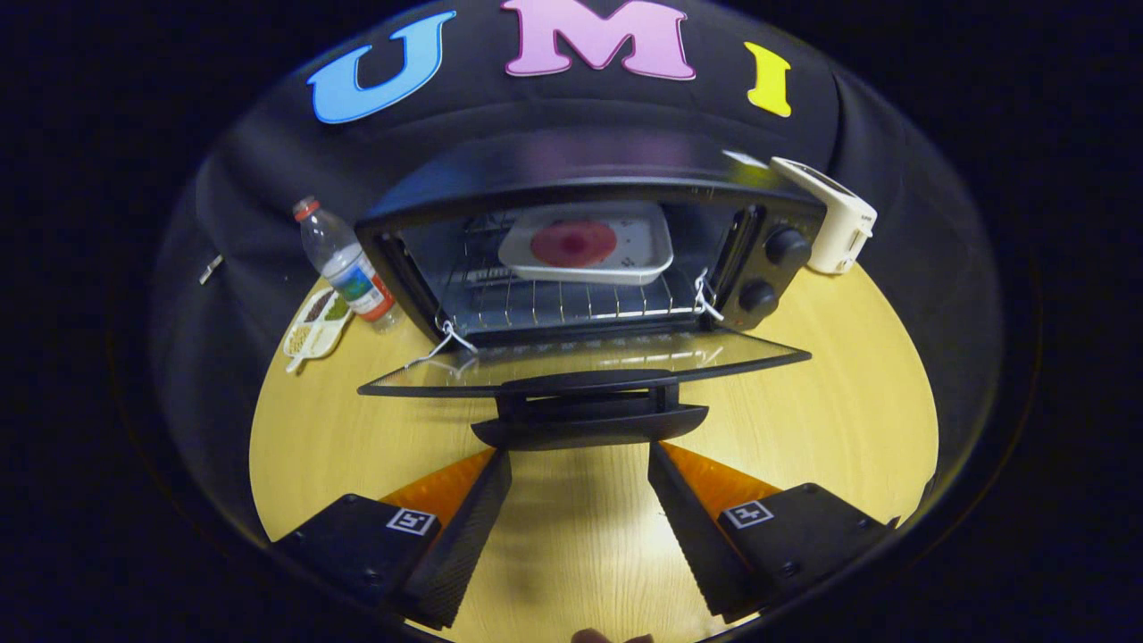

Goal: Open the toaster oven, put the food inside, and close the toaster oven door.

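Tongs (579,460) spread wide and empty just before the toaster oven's (589,250) lowered door handle (589,427); a tray (589,243) of food (573,243) rests inside.

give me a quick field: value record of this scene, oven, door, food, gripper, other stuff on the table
oven: black toaster oven on a wooden table
door: door folded down flat, its handle just ahead of the fingers
food: red round piece on a white tray, on the rack inside
gripper: gripper open, holding nothing
left of oven: water bottle, small snack tray
right of oven: white appliance
task left: close the door
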